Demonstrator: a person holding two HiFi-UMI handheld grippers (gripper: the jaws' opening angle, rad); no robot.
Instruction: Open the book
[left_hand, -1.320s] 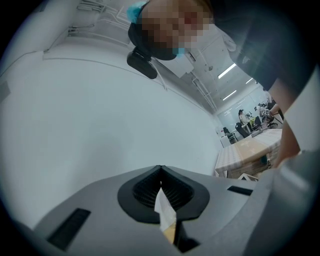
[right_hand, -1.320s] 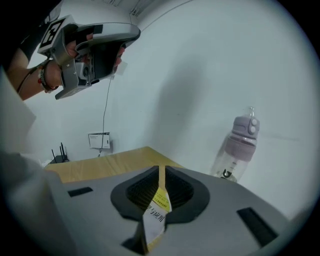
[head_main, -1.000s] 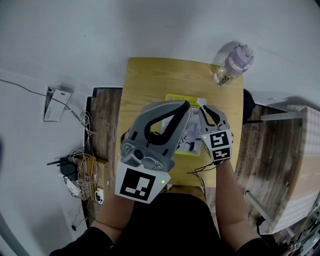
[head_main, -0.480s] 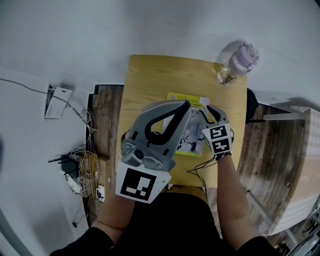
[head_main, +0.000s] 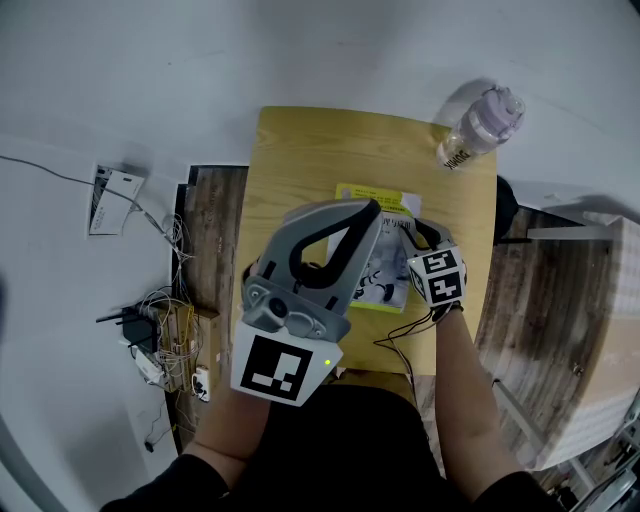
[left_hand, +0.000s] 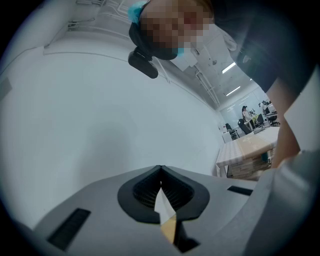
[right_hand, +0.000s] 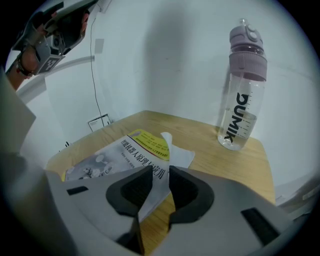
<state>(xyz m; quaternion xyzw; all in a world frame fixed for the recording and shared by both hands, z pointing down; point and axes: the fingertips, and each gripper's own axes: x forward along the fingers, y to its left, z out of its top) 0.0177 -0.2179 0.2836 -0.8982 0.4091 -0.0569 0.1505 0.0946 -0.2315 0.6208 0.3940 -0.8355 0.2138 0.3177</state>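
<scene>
Book (right_hand: 122, 152) lying closed on table (head_main: 300, 160), right of centre. Thin softcover, judging light, floppy cover, likely sliding on wood. You're straddling its right-hand edge with right gripper (right_hand: 160, 182), jaws just closing, not yet pinching. Be taking cover only. Left gripper (left_hand: 160, 175) hovering, jaws together, nothing between.

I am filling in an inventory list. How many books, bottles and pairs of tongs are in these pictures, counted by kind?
Book: 1
Bottle: 1
Pairs of tongs: 2 (left tongs, right tongs)
Total: 4
</scene>
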